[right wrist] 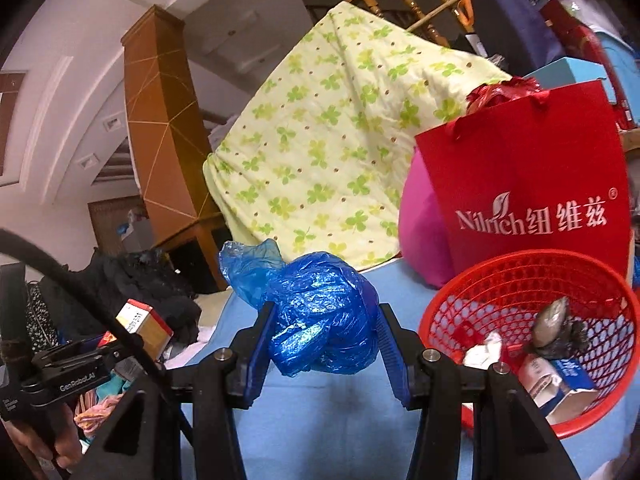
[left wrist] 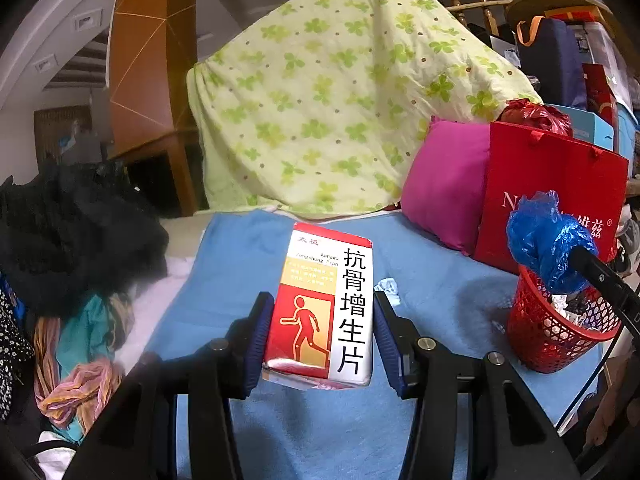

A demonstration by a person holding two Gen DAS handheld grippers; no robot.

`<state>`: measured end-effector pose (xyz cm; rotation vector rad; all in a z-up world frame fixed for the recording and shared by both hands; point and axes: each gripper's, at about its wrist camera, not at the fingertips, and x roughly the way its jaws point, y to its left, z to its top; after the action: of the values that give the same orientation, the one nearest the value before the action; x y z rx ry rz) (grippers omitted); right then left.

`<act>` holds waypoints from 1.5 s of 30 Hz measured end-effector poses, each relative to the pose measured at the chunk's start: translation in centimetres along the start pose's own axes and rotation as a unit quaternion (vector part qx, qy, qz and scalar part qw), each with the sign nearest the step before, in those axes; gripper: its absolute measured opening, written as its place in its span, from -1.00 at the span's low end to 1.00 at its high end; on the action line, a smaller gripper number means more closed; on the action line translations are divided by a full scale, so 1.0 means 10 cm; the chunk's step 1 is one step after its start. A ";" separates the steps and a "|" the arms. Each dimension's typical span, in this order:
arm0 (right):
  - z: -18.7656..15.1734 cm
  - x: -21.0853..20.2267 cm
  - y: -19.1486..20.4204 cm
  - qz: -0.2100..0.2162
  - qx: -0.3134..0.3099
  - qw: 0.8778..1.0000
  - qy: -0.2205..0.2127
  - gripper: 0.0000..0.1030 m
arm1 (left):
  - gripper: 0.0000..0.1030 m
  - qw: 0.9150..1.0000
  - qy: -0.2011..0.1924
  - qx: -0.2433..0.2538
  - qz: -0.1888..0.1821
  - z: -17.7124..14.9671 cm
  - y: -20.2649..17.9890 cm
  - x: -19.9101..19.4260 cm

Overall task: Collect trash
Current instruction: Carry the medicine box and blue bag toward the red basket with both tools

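My left gripper [left wrist: 320,338] is shut on a red and white medicine box [left wrist: 320,304], held upright above the blue blanket [left wrist: 236,264]. My right gripper [right wrist: 322,340] is shut on a crumpled blue plastic bag [right wrist: 320,320], which in the left wrist view shows as the blue plastic bag [left wrist: 546,236] hanging over the red mesh basket [left wrist: 540,332]. The same basket [right wrist: 480,284] sits just right of my right gripper and holds paper scraps, a small carton and dark bits. At the left edge of the right wrist view the medicine box [right wrist: 144,326] shows in the left gripper.
A red paper bag [right wrist: 528,196] and a pink cushion [left wrist: 444,184] stand behind the basket. A green-patterned quilt [left wrist: 332,92] is heaped at the back. Dark clothes [left wrist: 80,232] and colourful scarves [left wrist: 80,384] pile on the left. A small crumpled paper [left wrist: 390,288] lies on the blanket.
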<state>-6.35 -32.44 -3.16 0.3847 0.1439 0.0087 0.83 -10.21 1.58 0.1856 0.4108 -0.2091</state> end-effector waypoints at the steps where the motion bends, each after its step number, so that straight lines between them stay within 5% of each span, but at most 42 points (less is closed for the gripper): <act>1: 0.01 -0.02 -0.01 -0.001 0.000 1.000 -0.002 0.01 | -0.01 1.000 -0.001 0.000 0.000 0.00 -0.01 -0.01; 45: 0.20 -0.30 -0.35 -0.011 0.042 0.998 -0.047 0.02 | -0.01 0.998 0.017 0.044 -0.038 0.15 -0.64 0.23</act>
<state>-9.09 -36.49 -2.25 0.4670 0.0550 -0.0370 1.94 -17.07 1.07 0.2596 0.4434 -0.2992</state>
